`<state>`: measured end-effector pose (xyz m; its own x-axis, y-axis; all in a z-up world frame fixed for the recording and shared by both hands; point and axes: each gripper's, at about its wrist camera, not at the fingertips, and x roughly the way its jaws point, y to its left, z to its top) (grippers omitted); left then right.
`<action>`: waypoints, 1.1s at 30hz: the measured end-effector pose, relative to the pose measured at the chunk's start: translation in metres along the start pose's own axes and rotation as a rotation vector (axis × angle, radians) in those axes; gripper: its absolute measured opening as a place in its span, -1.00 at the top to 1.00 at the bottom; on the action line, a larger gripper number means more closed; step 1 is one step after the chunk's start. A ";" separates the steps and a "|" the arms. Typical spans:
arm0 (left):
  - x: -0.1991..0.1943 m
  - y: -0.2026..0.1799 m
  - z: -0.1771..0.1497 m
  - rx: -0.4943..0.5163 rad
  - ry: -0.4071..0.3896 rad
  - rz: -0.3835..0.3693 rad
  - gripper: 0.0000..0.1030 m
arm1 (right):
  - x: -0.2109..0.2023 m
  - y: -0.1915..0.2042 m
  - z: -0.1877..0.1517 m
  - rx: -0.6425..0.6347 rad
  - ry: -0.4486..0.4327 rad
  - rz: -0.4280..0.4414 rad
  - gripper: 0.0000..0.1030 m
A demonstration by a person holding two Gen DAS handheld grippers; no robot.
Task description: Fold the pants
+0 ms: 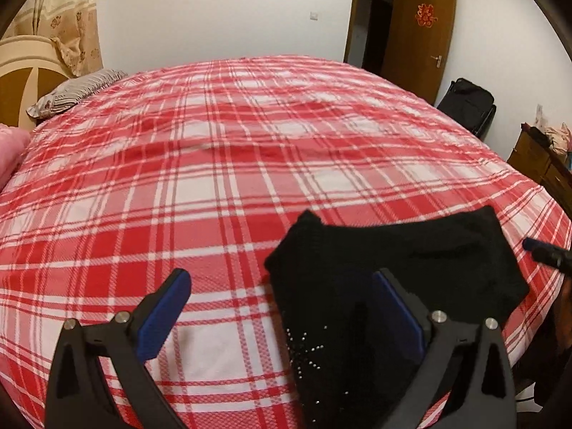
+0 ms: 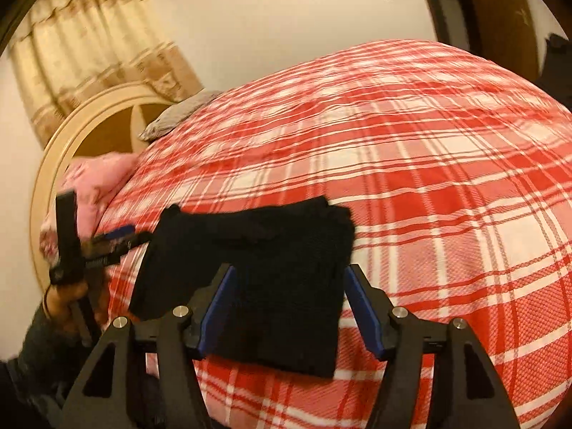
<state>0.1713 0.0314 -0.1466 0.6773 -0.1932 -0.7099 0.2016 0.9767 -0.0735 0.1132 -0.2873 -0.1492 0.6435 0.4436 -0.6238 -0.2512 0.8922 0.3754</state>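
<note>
Black pants [image 2: 257, 282] lie folded on the red plaid bed [image 1: 214, 178]. The left hand-held gripper [image 1: 282, 300] and right hand-held gripper [image 2: 289, 307] both gape wide, holding nothing.

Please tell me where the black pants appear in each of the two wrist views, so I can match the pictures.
Left wrist view: the black pants lie at lower right on the plaid bedsheet, partly behind the right finger of the open left gripper.
Right wrist view: the black pants lie at lower centre, just ahead of the open right gripper.
Shared landmark: the striped pillow by the headboard.
</note>
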 end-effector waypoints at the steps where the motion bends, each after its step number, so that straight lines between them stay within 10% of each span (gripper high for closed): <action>1: 0.002 -0.001 -0.002 -0.001 0.009 -0.003 -0.99 | 0.003 -0.004 0.002 0.020 0.003 -0.001 -0.25; 21: 0.029 -0.017 -0.020 -0.003 0.076 -0.100 -0.96 | 0.052 -0.039 0.002 0.159 0.103 -0.013 -0.26; 26: 0.026 -0.021 -0.019 0.005 0.075 -0.176 -0.51 | 0.062 -0.025 0.002 0.118 0.106 0.027 -0.24; 30: 0.027 -0.015 -0.020 -0.023 0.071 -0.207 -0.29 | 0.061 -0.020 0.004 0.103 0.093 0.050 0.39; 33: 0.024 -0.004 -0.019 -0.072 0.064 -0.264 0.22 | 0.053 -0.015 0.005 0.098 0.084 0.101 0.43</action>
<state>0.1733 0.0249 -0.1762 0.5615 -0.4381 -0.7020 0.3126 0.8978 -0.3102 0.1545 -0.2772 -0.1849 0.5545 0.5399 -0.6333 -0.2368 0.8319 0.5019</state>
